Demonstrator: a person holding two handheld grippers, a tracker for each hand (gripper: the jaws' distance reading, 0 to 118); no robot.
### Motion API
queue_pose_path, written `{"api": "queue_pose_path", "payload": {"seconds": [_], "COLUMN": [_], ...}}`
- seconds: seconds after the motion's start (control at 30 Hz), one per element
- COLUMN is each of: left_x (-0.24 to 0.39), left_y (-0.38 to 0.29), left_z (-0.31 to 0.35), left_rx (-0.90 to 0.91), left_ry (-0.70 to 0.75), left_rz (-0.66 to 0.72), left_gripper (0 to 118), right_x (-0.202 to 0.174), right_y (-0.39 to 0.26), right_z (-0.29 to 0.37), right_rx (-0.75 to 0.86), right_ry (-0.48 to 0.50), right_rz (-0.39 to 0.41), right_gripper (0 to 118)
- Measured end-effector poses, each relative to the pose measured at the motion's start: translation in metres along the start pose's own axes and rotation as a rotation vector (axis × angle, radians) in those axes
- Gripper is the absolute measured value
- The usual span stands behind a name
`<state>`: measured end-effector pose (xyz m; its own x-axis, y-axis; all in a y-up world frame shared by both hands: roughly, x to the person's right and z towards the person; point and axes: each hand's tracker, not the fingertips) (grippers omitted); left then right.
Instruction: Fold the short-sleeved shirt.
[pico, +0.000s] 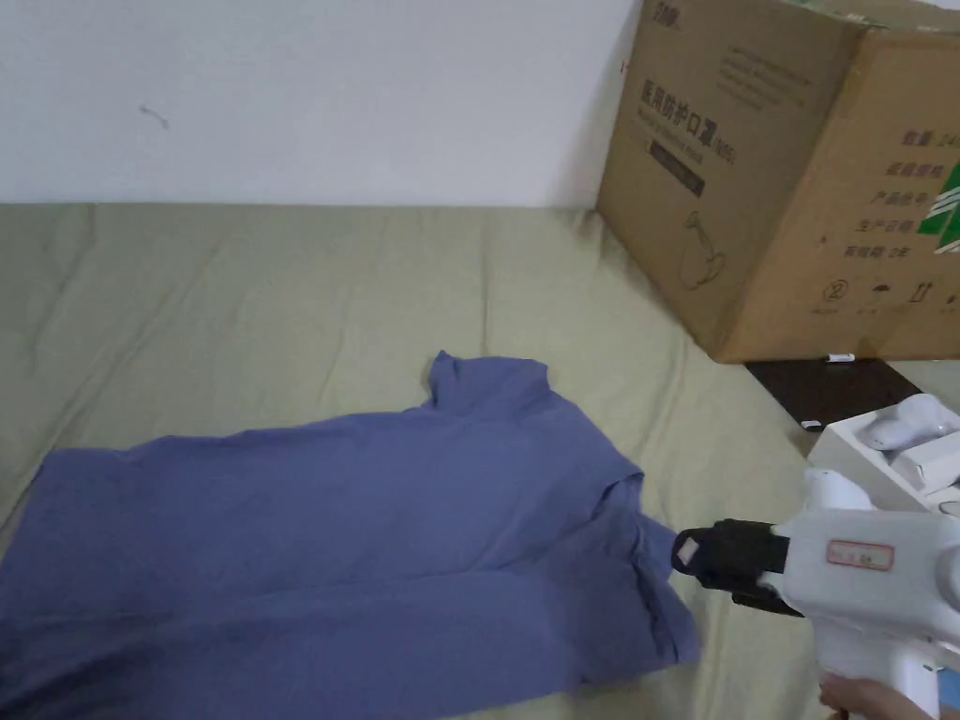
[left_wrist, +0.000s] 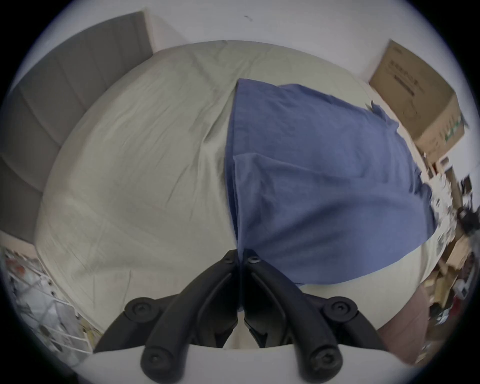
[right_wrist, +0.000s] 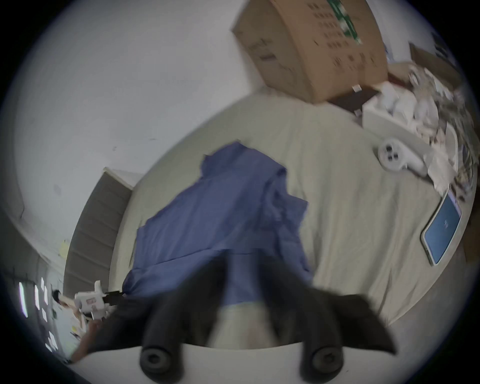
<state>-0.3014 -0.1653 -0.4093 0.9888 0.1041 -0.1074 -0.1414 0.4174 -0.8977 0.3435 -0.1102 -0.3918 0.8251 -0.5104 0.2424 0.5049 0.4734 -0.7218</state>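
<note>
Left claw pinches the shirt hem, raised; right claw, jaws apart, level beside its sleeve

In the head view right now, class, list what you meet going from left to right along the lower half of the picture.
Blue shirt → bare strip of green sheet → black jaws of the right gripper → its white body.

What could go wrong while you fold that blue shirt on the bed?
1. The left gripper pinches only the shirt's very edge, so a tug might pull the cloth free.
2. The right gripper, jaws apart, sits beside the rumpled sleeve; it might bunch the sleeve up instead of catching it cleanly.
3. The bedsheet is wrinkly, so dragging the shirt might crease the fold.
</note>
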Motion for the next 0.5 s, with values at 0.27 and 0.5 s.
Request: {"api": "queue_pose_path", "payload": {"seconds": [0.27,0.5], "left_x": [0.013,0.007], "left_y": [-0.003,0.0], "left_z": [0.016,0.02], "left_rx": [0.033,0.023], "left_ry": [0.034,0.01], "left_rz": [-0.075,-0.049], "left_gripper": [1,1], "right_x": [0.035,0.011], "right_y": [0.014,-0.008], "right_z": [-0.09,-0.104], "right_rx": [-0.269,-0.312], "right_ry": [-0.14,-0.261], "right_rz": [-0.036,0.22], "right_gripper": [115,18]}}
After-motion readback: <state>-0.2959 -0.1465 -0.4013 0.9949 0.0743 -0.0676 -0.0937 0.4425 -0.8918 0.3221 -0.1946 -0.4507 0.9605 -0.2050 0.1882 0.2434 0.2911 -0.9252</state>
